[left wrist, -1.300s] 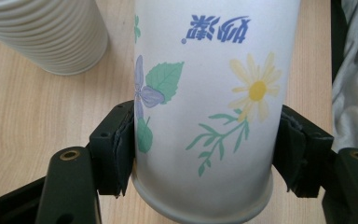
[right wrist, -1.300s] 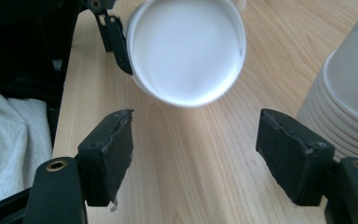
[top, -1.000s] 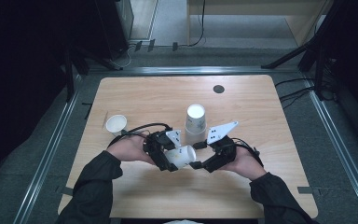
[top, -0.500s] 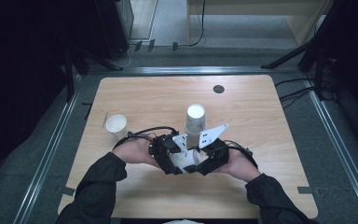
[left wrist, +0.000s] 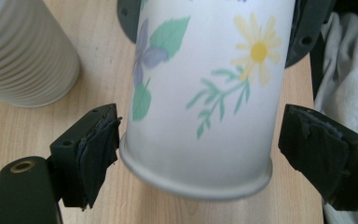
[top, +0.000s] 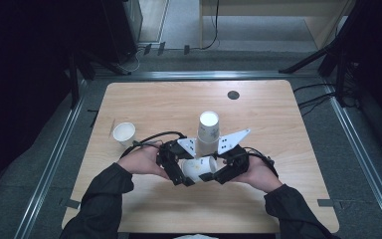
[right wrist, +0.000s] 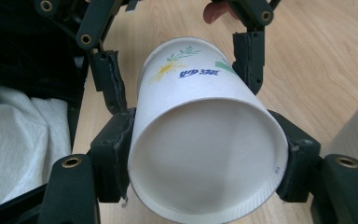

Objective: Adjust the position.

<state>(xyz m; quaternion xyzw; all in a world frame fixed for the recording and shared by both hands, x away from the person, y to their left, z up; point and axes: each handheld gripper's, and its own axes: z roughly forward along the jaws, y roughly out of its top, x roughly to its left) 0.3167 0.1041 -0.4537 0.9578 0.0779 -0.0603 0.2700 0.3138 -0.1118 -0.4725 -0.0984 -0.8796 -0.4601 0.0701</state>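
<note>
A white paper cup with printed flowers (top: 199, 168) lies on its side just above the table, between my two grippers. My right gripper (top: 213, 169) is shut on its mouth end. In the right gripper view the pads press both sides of the rim around the cup (right wrist: 200, 88), at the right gripper (right wrist: 206, 156). My left gripper (top: 185, 169) has just been opening. In the left gripper view its jaws stand apart on either side of the cup's base (left wrist: 205, 93), with a gap at the right pad (left wrist: 307, 144).
A stack of upside-down white cups (top: 208, 132) stands just beyond the grippers; its ribbed side (left wrist: 23, 51) is close by. A single upright white cup (top: 124, 133) sits at the left. The wooden table (top: 278, 129) has a black disc (top: 233, 94) near its far edge.
The two grippers drew together around the flowered cup. The right jaws closed on its mouth end, and the left jaws have spread away from its base.
</note>
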